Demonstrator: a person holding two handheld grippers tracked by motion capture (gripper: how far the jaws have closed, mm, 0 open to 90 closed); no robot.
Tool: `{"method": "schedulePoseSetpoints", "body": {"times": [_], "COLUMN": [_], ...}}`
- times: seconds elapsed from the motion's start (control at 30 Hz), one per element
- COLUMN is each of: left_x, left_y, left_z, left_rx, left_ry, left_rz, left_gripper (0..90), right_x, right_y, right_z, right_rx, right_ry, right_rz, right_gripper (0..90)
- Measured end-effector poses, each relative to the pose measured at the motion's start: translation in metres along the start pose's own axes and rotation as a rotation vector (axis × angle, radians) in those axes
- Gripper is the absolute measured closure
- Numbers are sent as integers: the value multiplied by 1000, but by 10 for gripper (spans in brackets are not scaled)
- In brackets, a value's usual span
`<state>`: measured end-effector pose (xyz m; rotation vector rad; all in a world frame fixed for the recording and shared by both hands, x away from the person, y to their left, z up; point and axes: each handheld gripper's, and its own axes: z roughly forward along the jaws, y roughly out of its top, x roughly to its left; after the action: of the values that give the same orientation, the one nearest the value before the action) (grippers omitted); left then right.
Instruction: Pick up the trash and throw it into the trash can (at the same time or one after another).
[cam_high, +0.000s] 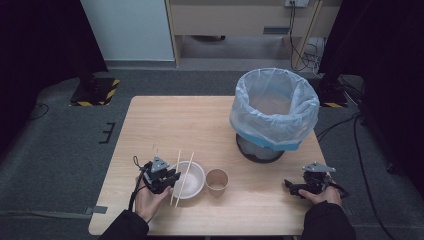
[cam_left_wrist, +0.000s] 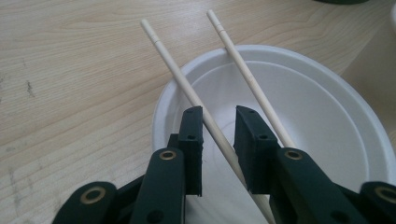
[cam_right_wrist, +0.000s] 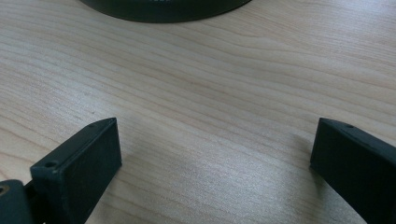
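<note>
left gripper (cam_left_wrist: 218, 122) sits low over the white paper bowl (cam_left_wrist: 327, 121), jaws drawn in around the nearer chopstick (cam_left_wrist: 187, 86) but with a gap at the right pad, so not yet clamped. second chopstick (cam_left_wrist: 247, 77) lies beside it across the same bowl rim, outside the jaws. the step looks like the pick-up of one stick. next move likely calls for full closure, then a level lift toward the lined bin (cam_high: 274, 107) without dragging the bowl or the paper cup (cam_high: 217, 181). right gripper (cam_right_wrist: 212, 154) rests wide open over bare table (cam_right_wrist: 196, 79), holding nothing.
</note>
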<state>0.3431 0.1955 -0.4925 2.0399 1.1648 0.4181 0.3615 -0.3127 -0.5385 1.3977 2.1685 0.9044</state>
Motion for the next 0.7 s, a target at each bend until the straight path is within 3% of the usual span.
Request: {"method": "schedulePoseSetpoints", "body": {"times": [0.17,0.7], "left_x": [-2,-1], "left_y": [0,2], "left_z": [2,6], "left_rx": [5,40], "left_ry": [19,34], "left_rz": [6,21], "left_gripper": [711,844], "right_x": [0,0], "right_y": [0,0], "right_z": [0,0], "right_rx": [0,0], "right_ry": [1,3], "right_rz": [0,0], "right_gripper": [20,20]}}
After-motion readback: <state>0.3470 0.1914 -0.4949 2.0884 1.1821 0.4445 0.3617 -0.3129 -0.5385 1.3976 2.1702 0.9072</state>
